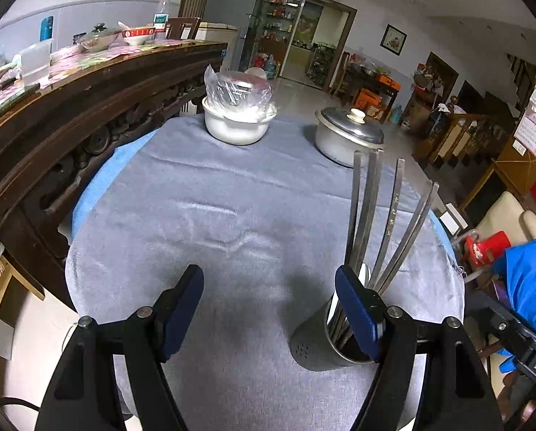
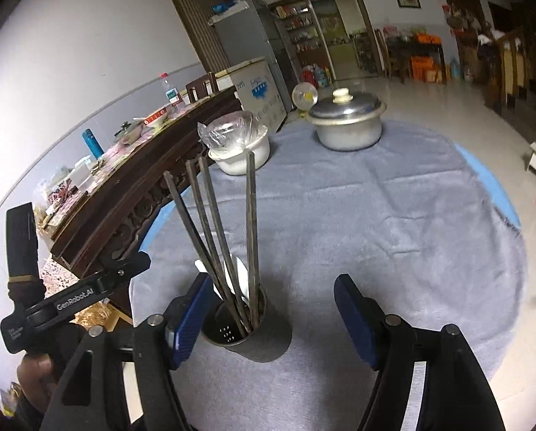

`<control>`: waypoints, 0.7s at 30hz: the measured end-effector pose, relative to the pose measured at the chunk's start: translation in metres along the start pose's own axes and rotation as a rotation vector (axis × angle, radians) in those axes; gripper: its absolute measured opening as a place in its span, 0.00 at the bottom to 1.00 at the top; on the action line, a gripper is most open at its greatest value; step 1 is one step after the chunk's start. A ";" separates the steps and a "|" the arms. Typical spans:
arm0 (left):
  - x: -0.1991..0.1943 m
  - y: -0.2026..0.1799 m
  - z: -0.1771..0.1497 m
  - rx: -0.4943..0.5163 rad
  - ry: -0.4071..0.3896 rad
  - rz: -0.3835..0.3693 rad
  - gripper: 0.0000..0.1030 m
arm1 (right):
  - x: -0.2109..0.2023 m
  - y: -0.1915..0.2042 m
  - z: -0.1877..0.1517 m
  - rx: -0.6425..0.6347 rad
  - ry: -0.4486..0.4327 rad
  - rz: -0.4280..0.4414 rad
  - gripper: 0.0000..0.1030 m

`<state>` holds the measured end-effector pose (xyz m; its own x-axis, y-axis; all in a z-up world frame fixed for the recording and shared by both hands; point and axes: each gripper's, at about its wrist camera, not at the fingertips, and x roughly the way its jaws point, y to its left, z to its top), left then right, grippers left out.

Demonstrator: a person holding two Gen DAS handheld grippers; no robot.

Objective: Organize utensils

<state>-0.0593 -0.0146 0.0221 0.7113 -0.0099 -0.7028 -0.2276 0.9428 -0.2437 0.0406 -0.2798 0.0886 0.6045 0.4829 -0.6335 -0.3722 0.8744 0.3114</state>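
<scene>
Both claws spread, empty: left claw (image 1: 268, 309), right claw (image 2: 271, 312). Holder (image 2: 248, 337) with chopsticks (image 2: 210, 230) stands on desk (image 2: 375, 222), between claws. Sorting looks finished; next: withdraw clear.

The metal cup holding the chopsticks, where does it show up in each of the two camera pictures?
Left wrist view: the utensil holder stands low and right, partly behind the right fingertip.
Right wrist view: the same holder stands low, left of centre, beside the left fingertip.
Shared landmark: the lidded metal pot at the far side of the grey cloth.
</scene>
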 end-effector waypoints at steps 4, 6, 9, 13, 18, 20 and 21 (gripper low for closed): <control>-0.005 -0.004 0.000 0.022 -0.012 0.016 0.74 | -0.009 0.008 0.000 -0.029 -0.020 -0.018 0.75; -0.009 -0.005 0.000 0.037 -0.020 0.023 0.74 | -0.013 0.011 0.000 -0.038 -0.024 -0.018 0.76; -0.014 -0.006 -0.001 0.054 -0.030 0.040 0.74 | -0.014 0.012 0.000 -0.043 -0.017 -0.015 0.77; -0.019 -0.008 -0.002 0.077 -0.038 0.057 0.75 | -0.015 0.014 -0.002 -0.052 -0.012 -0.022 0.77; -0.025 -0.010 -0.005 0.105 -0.057 0.083 0.75 | -0.017 0.015 -0.006 -0.053 -0.008 -0.022 0.77; -0.026 -0.011 -0.007 0.116 -0.069 0.092 0.75 | -0.018 0.016 -0.007 -0.055 -0.007 -0.021 0.77; -0.027 -0.012 -0.007 0.119 -0.074 0.095 0.75 | -0.018 0.016 -0.008 -0.057 -0.007 -0.020 0.77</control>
<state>-0.0805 -0.0280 0.0394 0.7381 0.1018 -0.6669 -0.2189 0.9712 -0.0939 0.0178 -0.2746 0.0997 0.6170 0.4661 -0.6340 -0.3995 0.8797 0.2579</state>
